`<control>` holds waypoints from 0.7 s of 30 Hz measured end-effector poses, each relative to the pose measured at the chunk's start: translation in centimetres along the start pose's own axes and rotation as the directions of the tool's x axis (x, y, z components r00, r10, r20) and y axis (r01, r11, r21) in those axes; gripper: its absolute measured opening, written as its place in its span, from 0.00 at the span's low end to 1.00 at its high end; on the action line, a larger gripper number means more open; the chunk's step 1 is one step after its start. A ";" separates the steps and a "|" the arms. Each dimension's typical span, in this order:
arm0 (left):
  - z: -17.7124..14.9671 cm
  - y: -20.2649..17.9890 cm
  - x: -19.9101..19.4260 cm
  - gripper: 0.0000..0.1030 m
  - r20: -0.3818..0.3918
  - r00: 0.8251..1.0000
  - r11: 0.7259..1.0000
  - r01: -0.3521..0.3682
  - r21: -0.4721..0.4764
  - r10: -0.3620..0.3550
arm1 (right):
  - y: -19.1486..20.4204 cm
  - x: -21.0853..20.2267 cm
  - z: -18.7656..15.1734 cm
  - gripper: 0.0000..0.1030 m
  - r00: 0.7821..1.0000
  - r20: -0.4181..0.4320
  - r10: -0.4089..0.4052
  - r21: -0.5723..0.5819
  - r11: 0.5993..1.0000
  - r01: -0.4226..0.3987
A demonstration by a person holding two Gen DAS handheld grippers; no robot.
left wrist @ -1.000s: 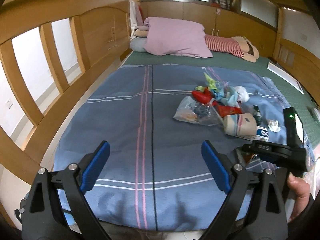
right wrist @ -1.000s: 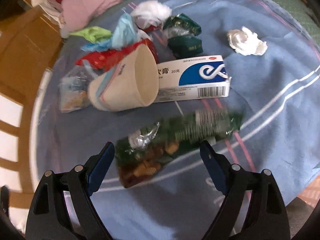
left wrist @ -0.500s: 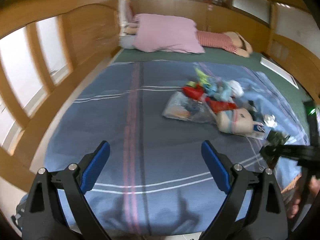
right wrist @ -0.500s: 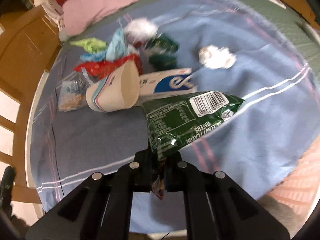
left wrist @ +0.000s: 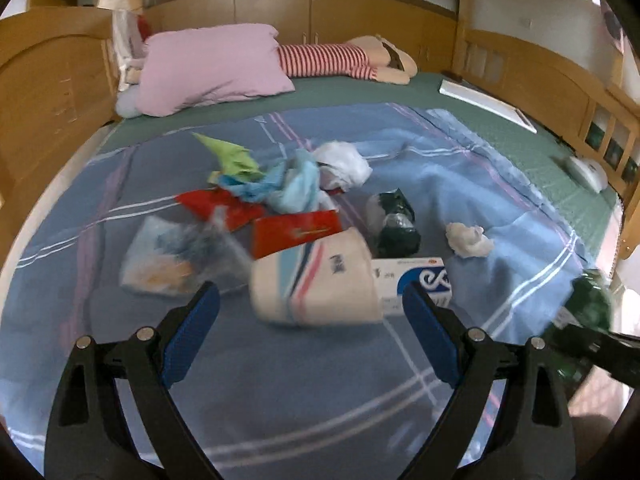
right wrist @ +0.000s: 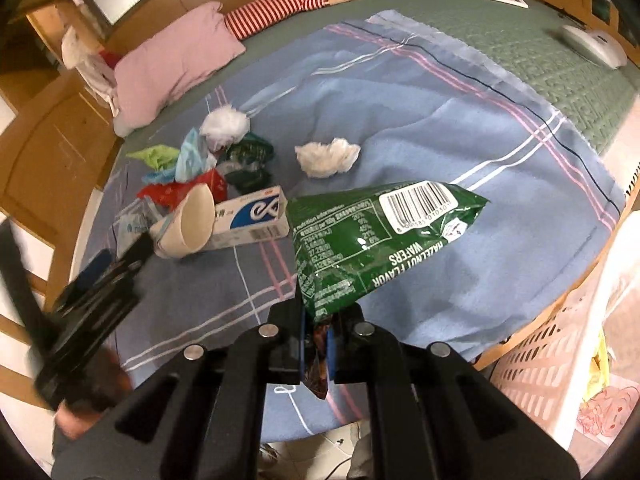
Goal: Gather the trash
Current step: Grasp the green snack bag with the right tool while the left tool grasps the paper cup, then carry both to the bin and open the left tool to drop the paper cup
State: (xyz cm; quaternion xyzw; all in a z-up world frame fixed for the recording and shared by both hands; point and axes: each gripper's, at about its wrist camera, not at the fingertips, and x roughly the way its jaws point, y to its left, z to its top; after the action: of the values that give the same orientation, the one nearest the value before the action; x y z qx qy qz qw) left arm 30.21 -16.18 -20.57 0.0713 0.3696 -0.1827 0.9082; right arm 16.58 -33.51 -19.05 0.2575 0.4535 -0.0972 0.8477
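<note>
My right gripper (right wrist: pixel 315 334) is shut on one end of a green wafer wrapper (right wrist: pixel 376 240), which hangs lifted above the blue blanket (right wrist: pixel 420 92). The same wrapper (left wrist: pixel 588 312) shows at the right edge of the left wrist view. My left gripper (left wrist: pixel 310 320) is open just in front of a paper cup (left wrist: pixel 316 284) that lies on its side beside a white and blue box (left wrist: pixel 416 280). Behind them lies a heap of wrappers (left wrist: pixel 280 196), with a crumpled tissue (left wrist: pixel 468 240) off to the right. In the right wrist view the left gripper (right wrist: pixel 100 276) is a blur near the paper cup (right wrist: pixel 188 224).
A pink pillow (left wrist: pixel 212 68) and a striped doll (left wrist: pixel 340 60) lie at the head of the bed. Wooden rails (left wrist: pixel 52 80) run along both sides. A pale slotted basket (right wrist: pixel 560 360) with a bag in it stands off the bed's edge at the lower right.
My right gripper closed on the green wrapper and lifted it off the blanket toward the right. My left gripper swung right and down to the paper cup, still open.
</note>
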 end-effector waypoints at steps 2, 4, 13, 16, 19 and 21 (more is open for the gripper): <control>0.3 -0.3 2.1 0.90 -0.034 0.999 1.000 0.002 -0.015 -0.002 | -0.4 -0.1 0.2 0.09 1.000 0.006 0.016 0.006 1.000 -0.016; 0.3 -0.5 4.3 0.89 -0.078 0.997 1.000 -0.002 -0.030 -0.001 | -0.7 -0.2 0.3 0.09 1.000 0.009 0.026 0.005 1.000 -0.026; -0.3 1.2 5.8 0.05 -0.159 0.987 0.999 -0.001 -0.044 -0.006 | -1.2 -0.1 0.7 0.09 0.998 0.014 0.057 0.030 0.998 -0.058; -1.0 1.1 5.1 0.05 -0.146 0.989 1.000 -0.025 -0.018 0.022 | -1.0 -0.7 0.6 0.09 0.998 0.023 0.061 0.022 0.998 -0.061; -1.1 1.2 3.2 0.05 -0.112 0.993 0.999 -0.027 -0.024 0.025 | -0.8 -1.4 0.4 0.09 0.997 0.036 0.064 0.014 0.998 -0.064; -0.9 1.3 1.9 0.05 -0.087 0.996 0.999 -0.029 -0.021 0.027 | -0.6 -2.1 0.4 0.09 0.996 0.050 0.069 0.011 0.998 -0.070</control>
State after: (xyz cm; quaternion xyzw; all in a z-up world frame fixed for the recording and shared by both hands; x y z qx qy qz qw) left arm 31.37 -15.27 -22.58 0.0744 0.4098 -0.1628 0.8945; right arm 15.45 -34.38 -17.40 0.2761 0.4225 -0.0769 0.8599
